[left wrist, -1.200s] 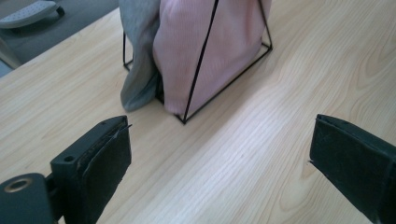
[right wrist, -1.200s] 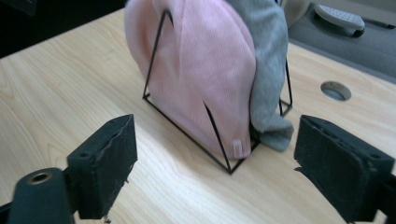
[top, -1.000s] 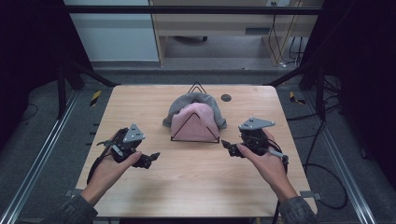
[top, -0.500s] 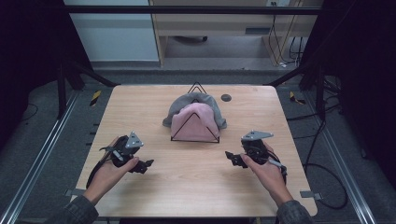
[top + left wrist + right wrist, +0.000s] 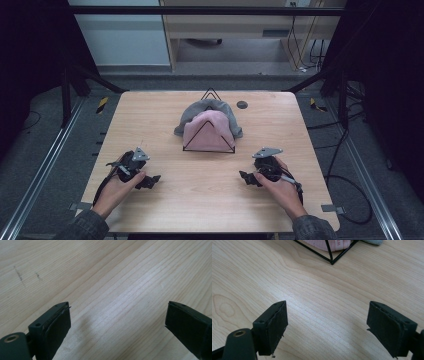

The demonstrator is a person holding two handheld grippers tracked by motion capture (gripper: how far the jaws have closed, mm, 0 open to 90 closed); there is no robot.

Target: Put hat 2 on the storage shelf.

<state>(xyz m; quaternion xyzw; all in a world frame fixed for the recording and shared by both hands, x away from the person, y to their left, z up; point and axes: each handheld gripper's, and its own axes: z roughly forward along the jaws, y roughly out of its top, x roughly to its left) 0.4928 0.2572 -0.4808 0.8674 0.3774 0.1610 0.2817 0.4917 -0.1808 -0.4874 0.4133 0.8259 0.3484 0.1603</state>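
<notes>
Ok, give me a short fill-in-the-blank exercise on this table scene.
1. The pink cloth lies inside a black wire ____.
2. Behind the pink cloth lies a ____ cloth.
3. The jaws of the left hand-held gripper stand ____.
4. Both hand-held grippers are low over a ____ table.

Missing words: frame; grey; open; wooden

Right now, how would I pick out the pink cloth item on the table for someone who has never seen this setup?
Start at the wooden table and look to the middle of its far half, where a black wire triangular stand sits. The pink cloth is draped on that frame at the front. It lies over a grey cloth behind it, and pale pink sets it apart.
</notes>
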